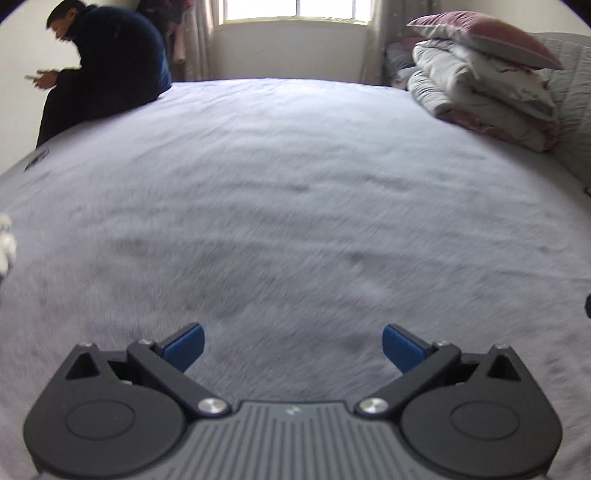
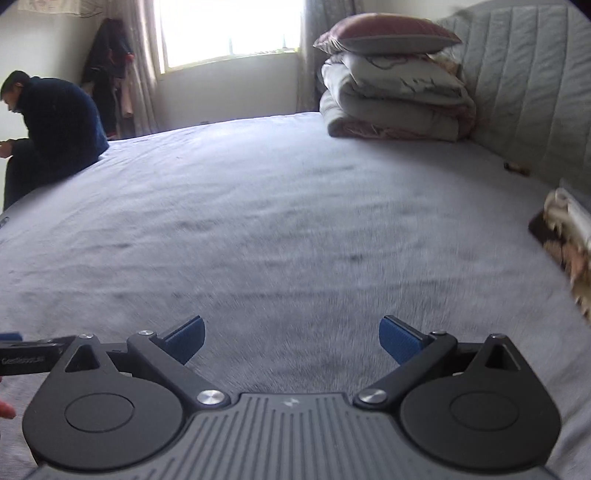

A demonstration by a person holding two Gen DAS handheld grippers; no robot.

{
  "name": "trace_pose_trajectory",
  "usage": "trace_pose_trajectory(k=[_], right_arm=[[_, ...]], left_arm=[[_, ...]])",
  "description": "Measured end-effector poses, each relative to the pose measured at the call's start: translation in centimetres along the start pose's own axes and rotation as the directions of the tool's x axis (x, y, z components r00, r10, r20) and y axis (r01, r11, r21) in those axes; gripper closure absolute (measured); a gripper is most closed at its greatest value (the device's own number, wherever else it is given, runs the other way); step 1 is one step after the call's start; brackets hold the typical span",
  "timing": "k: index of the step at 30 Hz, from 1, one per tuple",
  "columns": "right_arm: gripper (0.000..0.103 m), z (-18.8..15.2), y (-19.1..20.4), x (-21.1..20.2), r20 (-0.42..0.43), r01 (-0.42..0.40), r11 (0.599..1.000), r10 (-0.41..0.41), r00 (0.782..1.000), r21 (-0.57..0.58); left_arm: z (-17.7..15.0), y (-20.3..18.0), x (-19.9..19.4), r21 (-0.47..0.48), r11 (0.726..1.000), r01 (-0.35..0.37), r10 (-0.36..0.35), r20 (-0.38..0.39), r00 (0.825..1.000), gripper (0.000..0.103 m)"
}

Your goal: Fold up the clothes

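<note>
Both sets of jaws stand wide apart with nothing between them. The left gripper (image 1: 293,347) and the right gripper (image 2: 291,338) each point down and forward over the pale grey bed (image 1: 295,184), the blue pads (image 2: 400,338) well clear of the sheet.

No loose garment lies ahead of either pair of jaws. The likeliest clothes in view are a patterned dark-and-cream fabric bundle (image 2: 569,240), far to the right of the right jaws at the picture's edge, and a scrap of white fluffy fabric (image 1: 7,243) far to the left of the left jaws. Both are blurred and cut off, so I cannot tell what garments they are.

Judging by its look, the patterned piece is soft and limp: light, prone to sag and slide on itself, not fragile. It probably wants a pinch at an edge or corner, taking in one layer only, with the other jaws taking a second corner to spread it flat.

Beyond the jaws, stacked folded quilts (image 2: 391,107) carry a pillow (image 2: 388,33), and a seated person (image 1: 103,70) occupies the far left corner.
</note>
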State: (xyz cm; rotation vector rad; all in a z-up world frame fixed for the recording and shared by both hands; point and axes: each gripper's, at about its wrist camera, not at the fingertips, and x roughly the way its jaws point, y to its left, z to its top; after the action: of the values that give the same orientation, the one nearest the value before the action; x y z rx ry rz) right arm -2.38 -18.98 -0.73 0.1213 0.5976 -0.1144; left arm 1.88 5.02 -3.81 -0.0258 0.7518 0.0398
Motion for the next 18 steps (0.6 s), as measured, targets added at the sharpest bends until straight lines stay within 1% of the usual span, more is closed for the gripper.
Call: trace_pose_trajectory(k=[3,5,7,10,18], right_arm=[[0.000,-1.9,0.3,1.4,0.010,0.012,1.000,-0.012,1.000,0.006],[0.000,-2.9,0.5,2.5,0.013,0.032,0.999,-0.032,0.999,0.012],[0.000,-3.6,0.8,3.7,0.005,0.041,0.998,-0.042,0.999,0.039],[0.000,-4.1,1.5,4.7,-0.003,0.059,0.998,-0.059,0.998,0.019],[0.000,-4.3,2.4,5.5,-0.023,0.082,0.996,-0.082,0.996,-0.031]], left_arm=[[-0.8,0.1,1.6,-0.040,0.999,0.006,-0.005,0.002,1.000,0.000],[-0.9,-0.3,1.9,-0.039,0.999,0.004,-0.002,0.050,0.999,0.000],[-1.1,-0.7,2.3,-0.029,1.000,0.008,-0.006,0.073,0.997,0.000],[-1.6,-0.8,2.6,-0.023,1.000,0.009,-0.007,0.096,0.995,0.000],[-1.6,-1.0,3.0,-0.003,1.000,0.028,-0.027,0.099,0.995,0.000]])
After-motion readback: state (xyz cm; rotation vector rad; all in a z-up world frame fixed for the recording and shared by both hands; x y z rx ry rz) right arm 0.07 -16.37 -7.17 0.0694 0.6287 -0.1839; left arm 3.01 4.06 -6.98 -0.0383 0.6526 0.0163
